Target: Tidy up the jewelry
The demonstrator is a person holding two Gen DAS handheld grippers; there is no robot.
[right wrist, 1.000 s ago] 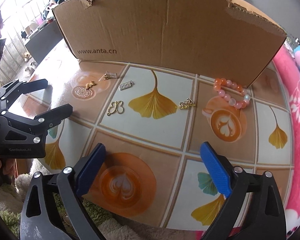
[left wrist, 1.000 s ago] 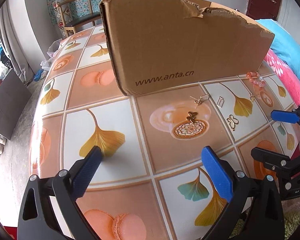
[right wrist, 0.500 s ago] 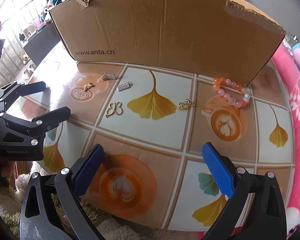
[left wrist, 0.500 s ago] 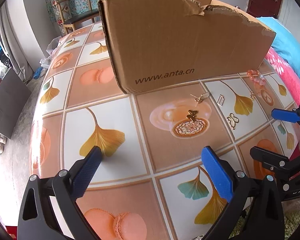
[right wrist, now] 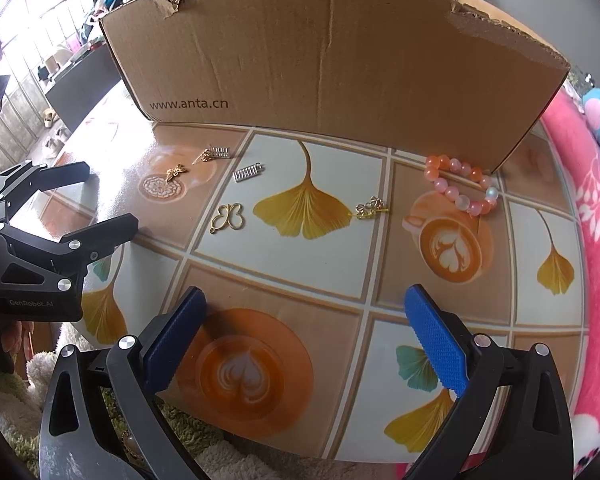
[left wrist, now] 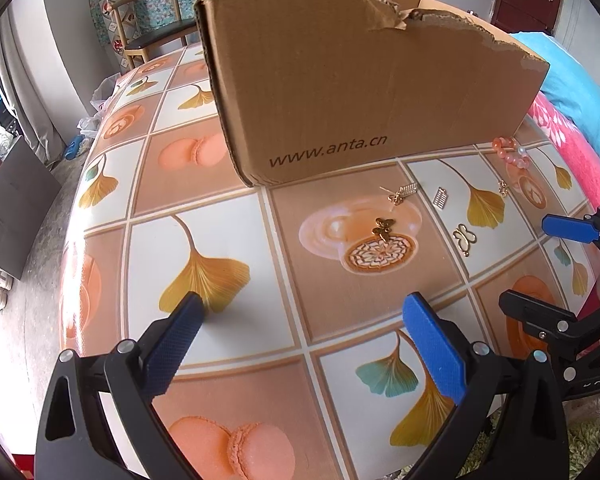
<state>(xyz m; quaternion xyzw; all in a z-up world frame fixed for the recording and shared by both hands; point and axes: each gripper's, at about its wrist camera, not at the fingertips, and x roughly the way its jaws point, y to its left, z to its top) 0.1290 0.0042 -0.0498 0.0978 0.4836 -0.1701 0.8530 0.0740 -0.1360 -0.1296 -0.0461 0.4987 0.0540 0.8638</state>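
Small jewelry pieces lie on the patterned table in front of a torn cardboard box [right wrist: 332, 64]. A gold butterfly outline charm [right wrist: 228, 218], a silver abacus charm [right wrist: 247, 172], a small gold butterfly [right wrist: 176, 171], a gold comb piece [right wrist: 215, 153], a gold key-like charm [right wrist: 370, 208] and a pink bead bracelet [right wrist: 462, 190] are spread out. My right gripper [right wrist: 304, 340] is open above the near table edge, empty. My left gripper [left wrist: 300, 344] is open too, left of the pieces; the gold butterfly [left wrist: 384, 228] and outline charm [left wrist: 465, 238] lie ahead to its right.
The cardboard box [left wrist: 360, 92] stands along the back of the jewelry. The table [left wrist: 204, 200] carries a ginkgo leaf and coffee print. A pink and blue blanket [right wrist: 596, 200] lies to the right. A wooden chair [left wrist: 148, 24] stands beyond the table. Green fluffy fabric [right wrist: 112, 396] is below the near edge.
Both grippers have eased slightly back and up from the table, so the box and jewelry sit a little farther off. Both stay open and empty; no piece has moved.
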